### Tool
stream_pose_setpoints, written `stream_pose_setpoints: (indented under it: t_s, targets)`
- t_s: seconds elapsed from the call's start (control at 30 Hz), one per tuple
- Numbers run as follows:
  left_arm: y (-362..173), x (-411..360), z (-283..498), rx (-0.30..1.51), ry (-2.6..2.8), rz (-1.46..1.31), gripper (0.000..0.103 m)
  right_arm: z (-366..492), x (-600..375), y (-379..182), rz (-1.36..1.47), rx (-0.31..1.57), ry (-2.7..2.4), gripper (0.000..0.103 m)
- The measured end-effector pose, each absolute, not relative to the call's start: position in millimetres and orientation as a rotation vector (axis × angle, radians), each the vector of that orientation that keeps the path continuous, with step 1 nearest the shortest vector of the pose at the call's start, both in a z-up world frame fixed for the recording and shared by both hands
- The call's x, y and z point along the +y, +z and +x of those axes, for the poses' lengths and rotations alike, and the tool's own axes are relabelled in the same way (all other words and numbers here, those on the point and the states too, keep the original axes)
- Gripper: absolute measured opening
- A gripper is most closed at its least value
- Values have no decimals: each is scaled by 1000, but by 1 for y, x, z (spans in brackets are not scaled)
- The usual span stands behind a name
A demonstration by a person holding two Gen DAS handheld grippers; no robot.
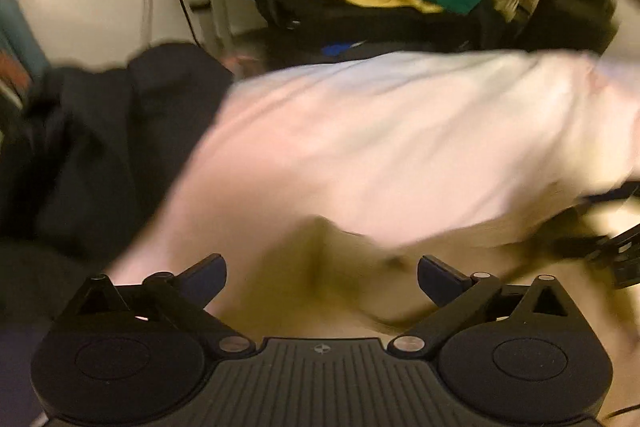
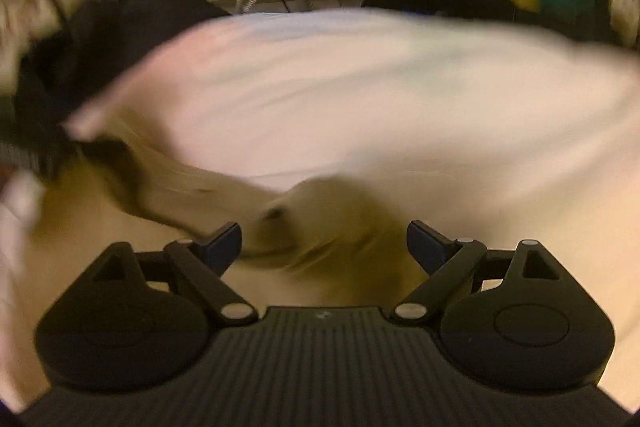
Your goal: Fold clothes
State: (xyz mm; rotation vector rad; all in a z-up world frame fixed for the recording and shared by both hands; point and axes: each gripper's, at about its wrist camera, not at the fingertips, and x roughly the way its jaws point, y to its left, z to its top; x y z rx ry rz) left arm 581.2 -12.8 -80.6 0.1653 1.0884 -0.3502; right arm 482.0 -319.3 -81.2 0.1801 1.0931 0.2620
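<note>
- While both views are motion-blurred, the left claw (image 1: 322, 277) and right claw (image 2: 324, 243) each show jaws spread wide, holding nothing.
- The pale cloth (image 1: 380, 147) lies just ahead of both claws, its long axis running side to side across them.
- Its near edge (image 2: 280, 199) bunches closest to the right claw, probably the nearer one for a pinch.
- A dark garment (image 1: 100, 147) lies left of the cloth.

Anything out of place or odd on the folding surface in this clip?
Nothing looks damaged or spilled. The pale garment lies rumpled, its near edge bunched up ahead of the open left claw and the open right claw. A dark garment sits heaped beside it. Both views are motion-blurred, so details are unclear.
</note>
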Motion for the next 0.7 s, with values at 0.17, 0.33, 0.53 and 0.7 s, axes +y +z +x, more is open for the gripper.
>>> stream_pose_setpoints:
  t_s: [0.17, 0.33, 0.53, 0.7]
  targets:
    - [-46, 0, 519, 900, -337, 90, 103, 418, -335, -56, 187, 899, 119, 91]
    - [-15, 30, 412, 717, -301, -43, 102, 312, -317, -23, 215, 681, 58, 91]
    - [-7, 88, 283, 647, -222, -296, 97, 168, -293, 6, 275, 531, 30, 91]
    - [-6, 119, 198, 587, -185, -417, 88, 84, -283, 8, 316, 438, -4, 91]
